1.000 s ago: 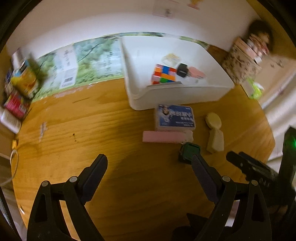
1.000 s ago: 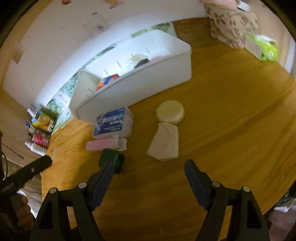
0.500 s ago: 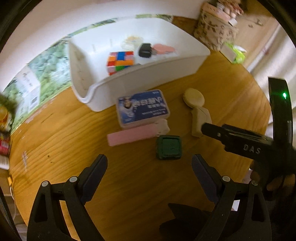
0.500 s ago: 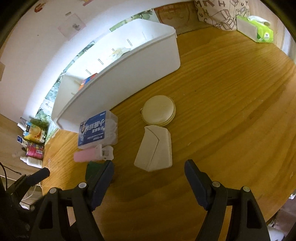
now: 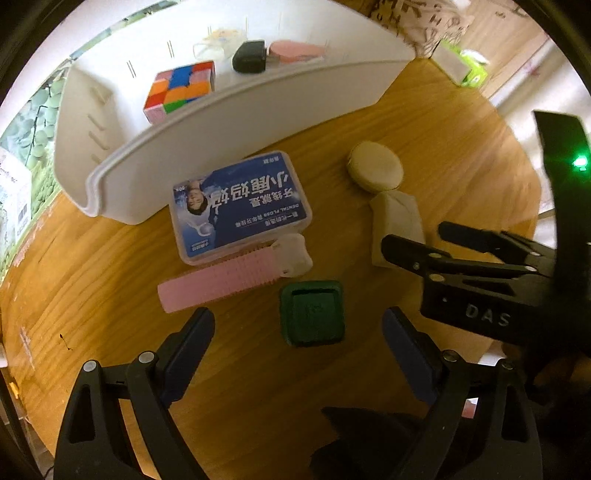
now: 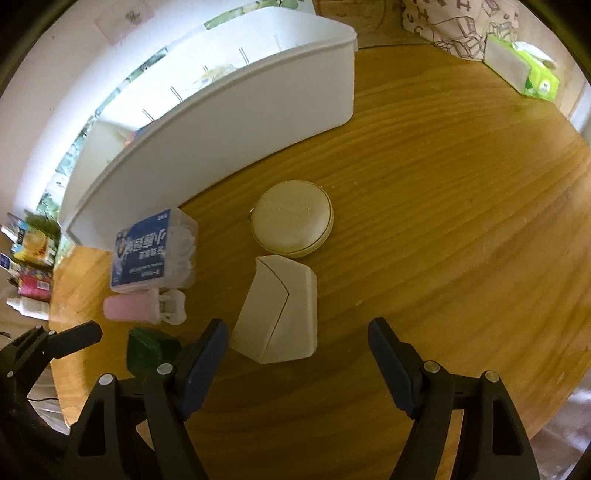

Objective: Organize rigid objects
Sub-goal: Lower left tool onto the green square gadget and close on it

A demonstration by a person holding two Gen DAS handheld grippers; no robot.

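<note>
On the wooden table a white bin (image 5: pixel 229 122) holds a colour cube (image 5: pixel 181 90), a black item (image 5: pixel 249 55) and a pink item (image 5: pixel 295 48). In front of it lie a blue dental floss box (image 5: pixel 240 206), a pink ribbed case (image 5: pixel 225 282), a green square box (image 5: pixel 312 314), a cream round case (image 6: pixel 293 218) and a cream envelope-shaped case (image 6: pixel 280 310). My left gripper (image 5: pixel 299 332) is open, with the green box between its fingers. My right gripper (image 6: pixel 295 343) is open just before the envelope case; it also shows in the left wrist view (image 5: pixel 417 243).
A patterned bag (image 6: pixel 454 26) and a green tissue pack (image 6: pixel 532 70) stand at the table's far right. Bottles and packets (image 6: pixel 29 266) stand at the far left by the wall. The round table's edge runs close on the right.
Both grippers have moved forward and lower toward the objects. The green box now lies between the left fingers, and the envelope case is nearer the right ones.
</note>
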